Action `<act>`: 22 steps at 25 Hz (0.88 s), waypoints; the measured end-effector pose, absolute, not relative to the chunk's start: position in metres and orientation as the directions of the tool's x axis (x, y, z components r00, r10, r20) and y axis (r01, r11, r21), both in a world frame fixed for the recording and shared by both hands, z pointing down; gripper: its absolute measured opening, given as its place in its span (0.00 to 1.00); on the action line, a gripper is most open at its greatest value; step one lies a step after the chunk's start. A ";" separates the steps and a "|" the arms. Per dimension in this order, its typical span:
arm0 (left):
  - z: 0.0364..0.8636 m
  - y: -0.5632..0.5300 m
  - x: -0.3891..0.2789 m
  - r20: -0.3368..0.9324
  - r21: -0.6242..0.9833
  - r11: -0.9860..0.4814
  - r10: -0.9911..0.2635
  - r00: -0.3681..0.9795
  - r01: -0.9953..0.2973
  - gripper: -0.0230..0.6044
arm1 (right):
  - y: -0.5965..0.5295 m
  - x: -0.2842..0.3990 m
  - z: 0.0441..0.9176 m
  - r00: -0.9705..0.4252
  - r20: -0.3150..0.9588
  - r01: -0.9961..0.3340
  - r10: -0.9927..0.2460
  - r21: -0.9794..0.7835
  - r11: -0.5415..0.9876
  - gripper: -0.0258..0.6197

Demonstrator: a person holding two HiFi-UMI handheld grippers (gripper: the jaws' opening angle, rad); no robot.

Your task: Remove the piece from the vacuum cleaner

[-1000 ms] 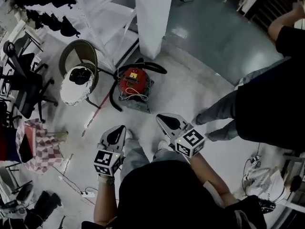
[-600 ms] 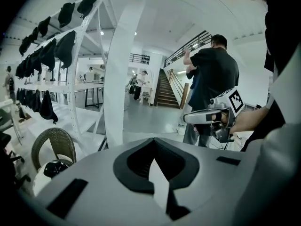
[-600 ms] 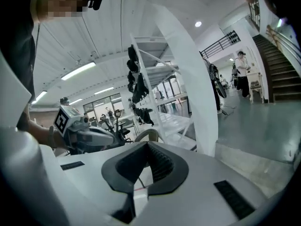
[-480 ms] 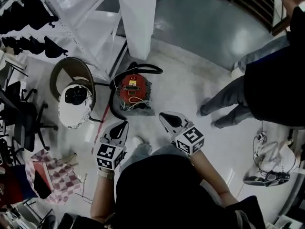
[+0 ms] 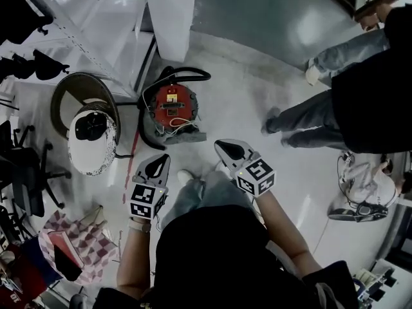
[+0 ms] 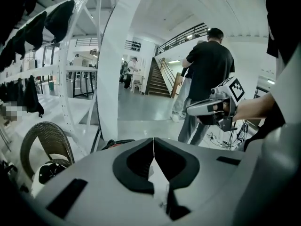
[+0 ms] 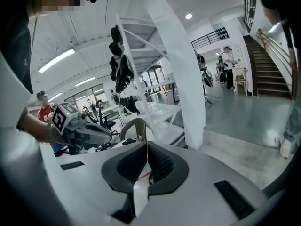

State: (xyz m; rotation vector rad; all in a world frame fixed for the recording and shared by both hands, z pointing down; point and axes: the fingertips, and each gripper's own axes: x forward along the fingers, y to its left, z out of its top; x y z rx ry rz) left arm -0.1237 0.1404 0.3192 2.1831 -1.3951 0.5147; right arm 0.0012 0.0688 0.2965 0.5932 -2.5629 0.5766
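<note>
red vacuum cleaner [image 5: 170,103] on pale floor [image 5: 248,98]

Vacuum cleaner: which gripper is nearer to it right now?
Left, narrowly. The left gripper sits directly below the red vacuum cleaner in the head view; the right gripper is off to its lower right. Neither touches it.

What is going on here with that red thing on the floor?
A person holds a two-jaw gripper in each hand. The left gripper and right gripper are both shut and empty, held in the air. The red vacuum cleaner sits on the floor ahead by a white pillar, untouched.
</note>
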 end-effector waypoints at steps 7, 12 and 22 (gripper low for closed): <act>0.370 0.119 -0.132 0.604 0.246 -0.333 -0.681 0.413 -0.910 0.07 | 0.060 -0.013 0.355 -0.756 0.603 -0.475 -0.253 -0.241 0.847 0.09; 0.413 0.101 -0.135 0.647 0.249 -0.323 -0.646 0.405 -0.913 0.17 | 0.051 -0.024 0.405 -0.718 0.669 -0.431 -0.193 -0.210 0.878 0.09; 0.516 0.069 -0.137 0.707 0.274 -0.316 -0.575 0.413 -0.908 0.22 | 0.025 -0.041 0.514 -0.661 0.746 -0.366 -0.077 -0.231 0.901 0.12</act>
